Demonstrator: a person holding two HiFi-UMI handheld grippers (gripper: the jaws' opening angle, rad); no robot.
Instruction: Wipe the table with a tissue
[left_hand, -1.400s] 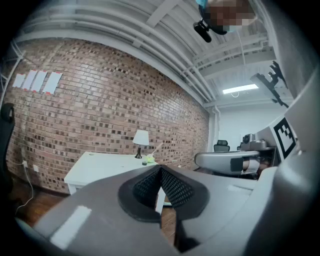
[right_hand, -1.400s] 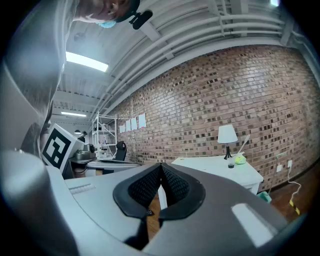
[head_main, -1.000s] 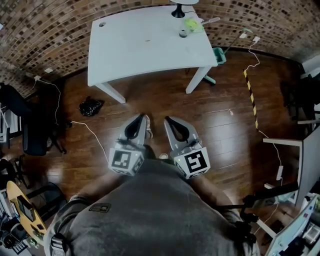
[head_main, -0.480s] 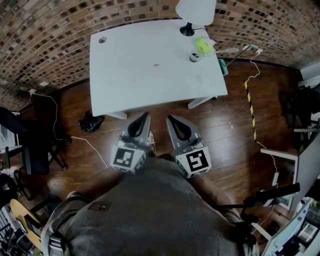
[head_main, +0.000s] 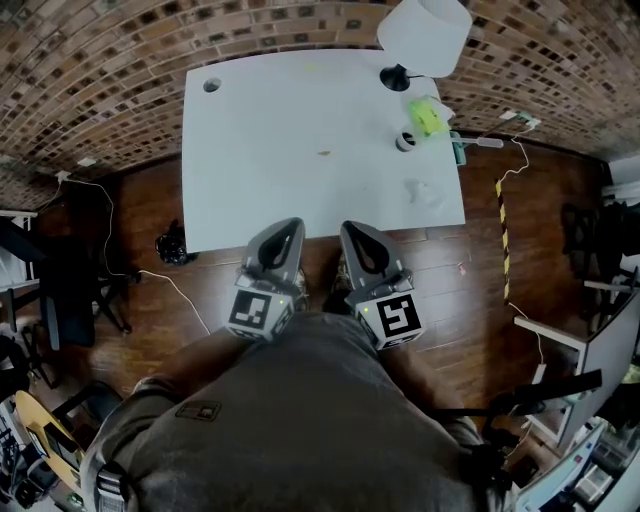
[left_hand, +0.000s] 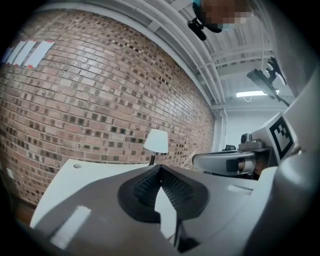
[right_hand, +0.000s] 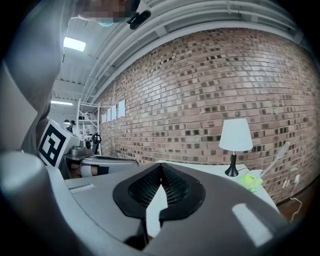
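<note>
A white table (head_main: 280, 170) stands against the brick wall. On its right side lie a pale crumpled tissue (head_main: 421, 191), a green pack (head_main: 428, 116) and a small round container (head_main: 405, 141). A small brown speck (head_main: 324, 153) marks the middle of the top. My left gripper (head_main: 290, 229) and right gripper (head_main: 352, 231) are side by side at the table's near edge, both shut with nothing in them. In the left gripper view the shut tips (left_hand: 160, 169) point level over the tabletop (left_hand: 90, 172). The right gripper view shows its shut tips (right_hand: 161, 166) and the green pack (right_hand: 251, 181).
A white-shaded lamp (head_main: 423, 35) stands at the table's far right corner. On the wooden floor lie a black bag (head_main: 170, 245), white cables (head_main: 180, 285) and a yellow-black strip (head_main: 503, 225). A dark chair (head_main: 60, 290) is at left, and a teal bin (head_main: 457, 150) sits by the table's right edge.
The table has drawn nearer in the head view. Both grippers, which were over open floor, now reach its near edge. Both have stayed shut.
</note>
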